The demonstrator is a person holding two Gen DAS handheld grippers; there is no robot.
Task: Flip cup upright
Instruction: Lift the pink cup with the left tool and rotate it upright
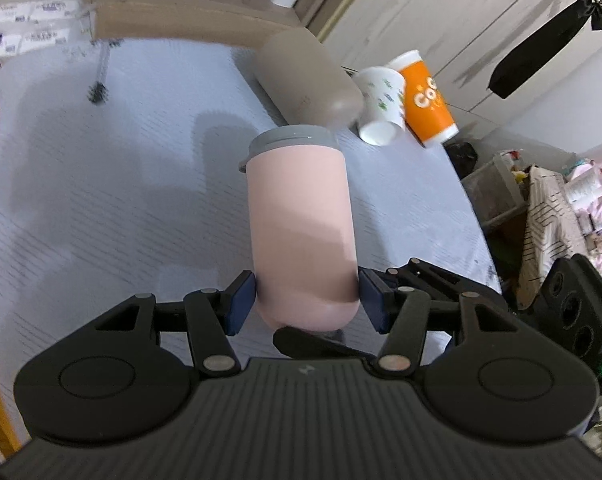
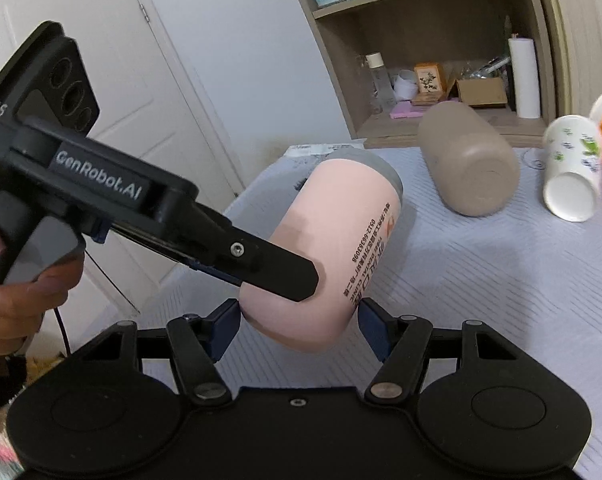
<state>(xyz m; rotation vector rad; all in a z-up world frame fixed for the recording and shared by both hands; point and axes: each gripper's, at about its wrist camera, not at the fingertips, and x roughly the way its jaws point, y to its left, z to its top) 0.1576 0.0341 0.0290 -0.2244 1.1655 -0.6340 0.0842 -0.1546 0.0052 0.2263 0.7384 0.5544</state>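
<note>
A pink cup with a grey lid (image 1: 301,224) is held above the blue-grey bed sheet (image 1: 101,200). My left gripper (image 1: 307,300) is shut on its base end, blue pads pressed to both sides. In the right wrist view the same cup (image 2: 333,256) is tilted, lid end pointing up and away. The left gripper's black finger (image 2: 277,268) lies across it. My right gripper (image 2: 297,320) brackets the cup's base, its blue pads right at the sides; I cannot tell whether they press.
A taupe bottle (image 1: 309,76) lies on its side further back. A white patterned cup (image 1: 381,104) and an orange cup (image 1: 429,96) lie tipped at the bed's right edge. A wooden shelf (image 2: 421,40) stands behind. Tissue packs (image 1: 25,28) sit at far left.
</note>
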